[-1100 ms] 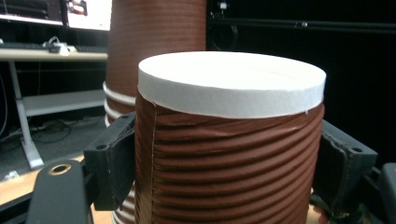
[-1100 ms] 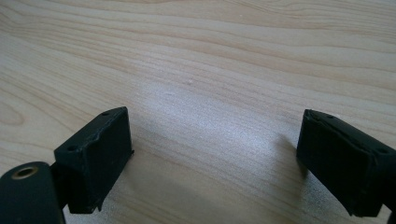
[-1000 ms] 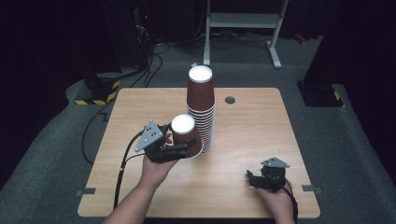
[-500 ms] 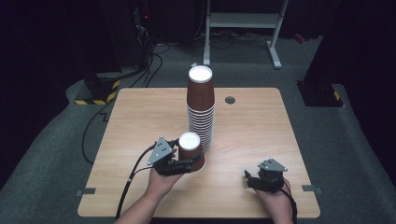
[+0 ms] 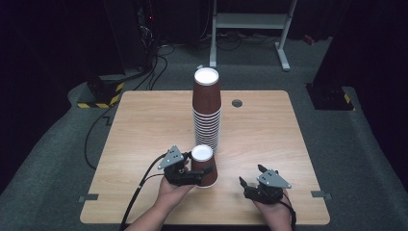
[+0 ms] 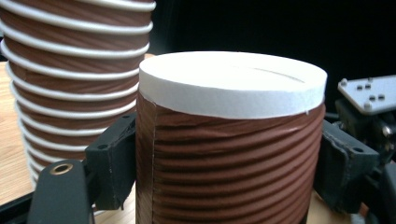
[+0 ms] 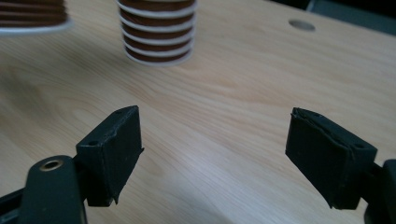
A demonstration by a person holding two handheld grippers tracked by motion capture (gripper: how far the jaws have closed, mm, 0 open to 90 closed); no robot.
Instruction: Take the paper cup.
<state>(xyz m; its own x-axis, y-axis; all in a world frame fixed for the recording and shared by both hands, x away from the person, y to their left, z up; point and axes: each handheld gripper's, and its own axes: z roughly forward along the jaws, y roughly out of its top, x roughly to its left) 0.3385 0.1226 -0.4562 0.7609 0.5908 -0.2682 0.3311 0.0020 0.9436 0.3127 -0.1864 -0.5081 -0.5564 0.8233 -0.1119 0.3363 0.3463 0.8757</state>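
Our left hand-held gripper (image 5: pixel 204 172) clamps the upturned cup (image 5: pixel 203 166); squeezing harder could crush it. Our right hand-held gripper (image 5: pixel 251 182), empty, has been narrowing slightly.

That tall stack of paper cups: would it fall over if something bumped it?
Probably yes. The stack of paper cups stands tall on a narrow base, so a push near its top would likely tip it. Paper looks light, so it might slide on the smooth table.

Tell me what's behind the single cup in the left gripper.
Behind the single cup stands the tall stack of cups, apart from it, on the table. The stack's far side is hidden.
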